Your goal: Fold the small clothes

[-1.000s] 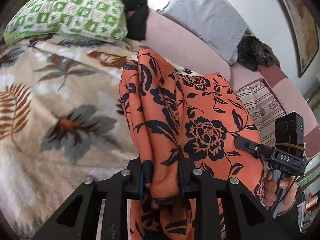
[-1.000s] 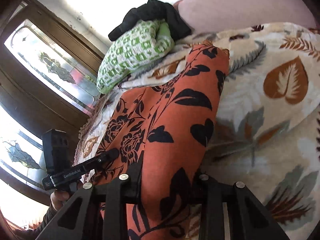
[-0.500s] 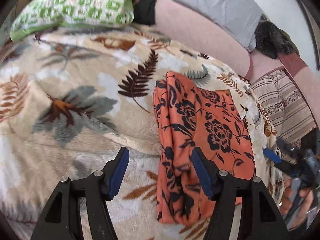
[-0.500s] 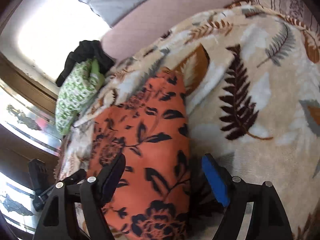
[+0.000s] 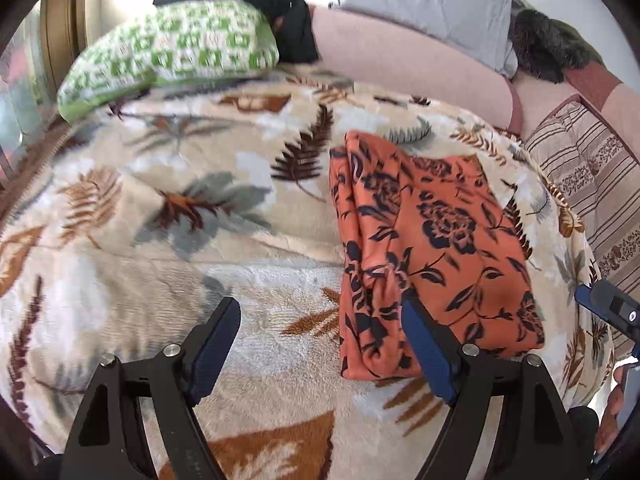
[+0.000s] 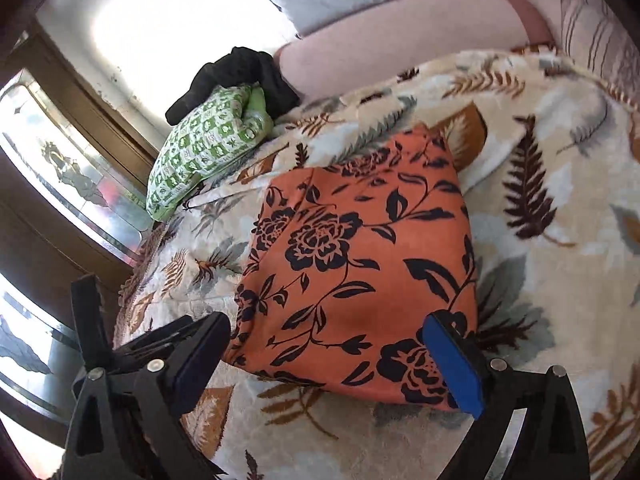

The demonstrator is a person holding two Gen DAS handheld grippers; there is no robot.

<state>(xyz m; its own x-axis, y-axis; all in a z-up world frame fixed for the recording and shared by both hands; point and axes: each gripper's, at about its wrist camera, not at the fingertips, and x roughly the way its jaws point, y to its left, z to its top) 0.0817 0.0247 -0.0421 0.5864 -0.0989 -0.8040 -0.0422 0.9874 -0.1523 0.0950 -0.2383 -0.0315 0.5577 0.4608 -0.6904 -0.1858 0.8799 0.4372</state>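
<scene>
Left gripper (image 5: 320, 344): fingers spread wide with nothing between them; it hovers low over the blanket, its right finger overlapping the near left edge of the garment in the left wrist view, contact not clear.
Right gripper (image 6: 328, 364): fingers spread wide, empty; they frame the near edge of the garment from either side, and whether the blue pad (image 6: 454, 364) touches cloth cannot be told.
Cut off: in the left wrist view only the tip of the right gripper (image 5: 608, 308) shows at the right edge, with a bit of the person's right hand (image 5: 614, 412) below it, blurred; in the right wrist view part of the left gripper (image 6: 132, 344) shows dark at the left, behind the near finger.
Orange floral garment (image 5: 424, 248): folded into a flat rectangle, lying on the blanket just ahead of both grippers; its lower layers are hidden under the top fold (image 6: 360, 264).
Leaf-print blanket (image 5: 160, 220): covers the bed; far parts are motion-blurred.
Green patterned pillow (image 5: 172, 52): at the far left edge of the blanket, well apart from the garment.
Black clothing (image 5: 276, 12): heaped on and behind the pillow, shape hard to make out.
Grey pillow (image 5: 432, 4): far, leaning on the pink bolster (image 5: 400, 60).
Dark furry thing (image 5: 548, 48): far right, unidentifiable.
</scene>
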